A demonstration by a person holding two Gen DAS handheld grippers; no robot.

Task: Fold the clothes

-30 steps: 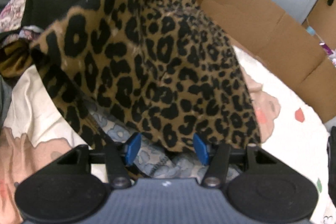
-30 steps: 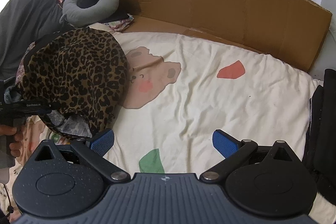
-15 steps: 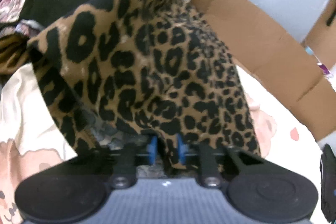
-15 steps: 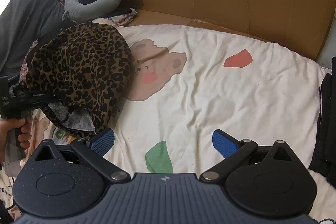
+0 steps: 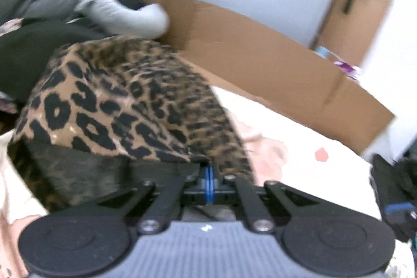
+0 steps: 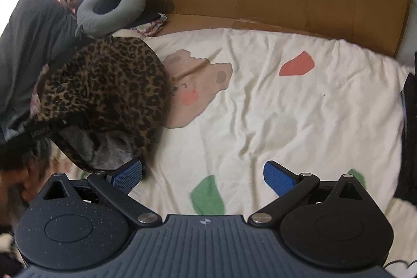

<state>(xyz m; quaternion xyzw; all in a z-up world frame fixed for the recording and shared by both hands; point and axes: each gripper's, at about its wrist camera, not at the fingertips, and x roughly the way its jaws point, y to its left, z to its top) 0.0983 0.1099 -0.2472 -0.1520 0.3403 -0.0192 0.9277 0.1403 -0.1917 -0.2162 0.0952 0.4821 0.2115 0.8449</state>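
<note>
The left gripper (image 5: 209, 175) is clamped on an edge of the leopard-print garment (image 5: 125, 100), seen at left centre of the right wrist view. The right gripper (image 6: 203, 173), at lower centre, is spread wide over the cream bedsheet (image 6: 273, 106), nothing held.

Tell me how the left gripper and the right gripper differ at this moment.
The left gripper is shut, its blue fingers pressed together on the edge of the leopard-print garment; the right gripper is open and holds nothing. The left gripper sits against the garment, while the right gripper hovers over bare cream bedsheet, the garment off to its left. Both have black bodies and blue fingers.
</note>
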